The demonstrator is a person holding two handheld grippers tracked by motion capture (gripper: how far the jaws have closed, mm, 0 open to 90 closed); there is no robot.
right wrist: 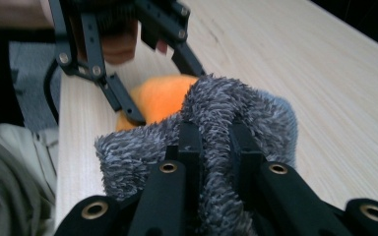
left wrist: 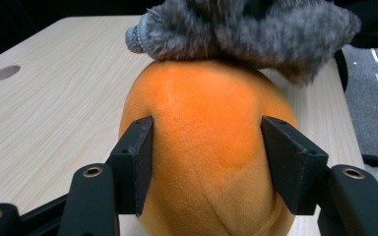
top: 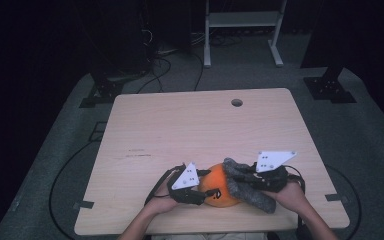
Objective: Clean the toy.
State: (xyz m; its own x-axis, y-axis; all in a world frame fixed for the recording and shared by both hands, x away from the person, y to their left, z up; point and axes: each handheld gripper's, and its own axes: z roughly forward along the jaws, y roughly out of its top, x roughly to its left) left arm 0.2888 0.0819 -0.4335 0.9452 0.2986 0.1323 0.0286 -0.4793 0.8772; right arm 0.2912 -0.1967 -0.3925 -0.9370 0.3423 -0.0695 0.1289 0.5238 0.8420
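Right tool [right wrist: 215,147] pinching grey fuzzy cloth [right wrist: 226,108], left tool [left wrist: 206,162] seemingly gripping orange plush [left wrist: 206,128]

No readable text from my feed, no labels, no brands, no numbers, no signs I can make out

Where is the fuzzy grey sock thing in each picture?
High view: the grey fuzzy sock lies low, right of centre, against the orange plush toy.
Left gripper view: sock at the top, on the toy.
Right gripper view: sock in the middle, pinched by the right gripper.
Shared landmark: the orange plush toy.
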